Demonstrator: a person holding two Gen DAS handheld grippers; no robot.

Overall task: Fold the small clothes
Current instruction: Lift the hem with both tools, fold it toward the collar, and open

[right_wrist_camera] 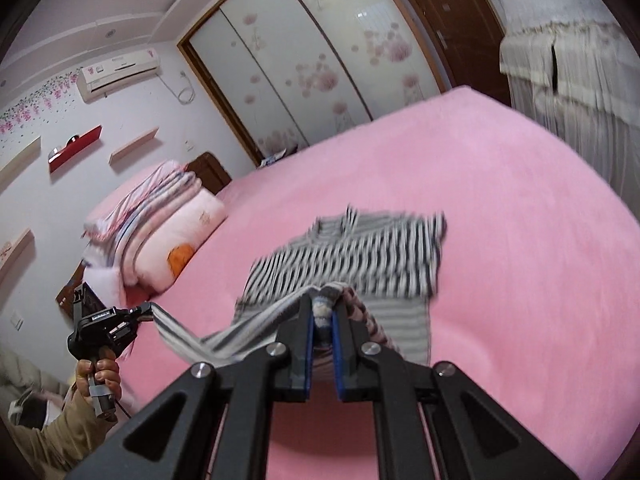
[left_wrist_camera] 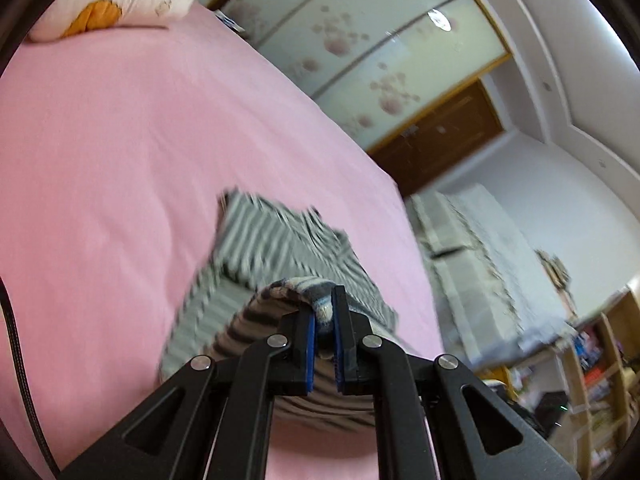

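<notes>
Jaws of both grippers, left gripper [left_wrist_camera: 324, 312] and right gripper [right_wrist_camera: 322, 316], clamped on striped garment [right_wrist_camera: 360, 256] (label unreadable).

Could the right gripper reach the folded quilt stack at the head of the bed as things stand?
Probably not right now: the right gripper is shut on the striped garment, whose other corner the left gripper holds. The pink bed between them looks unobstructed toward the quilt stack.
</notes>
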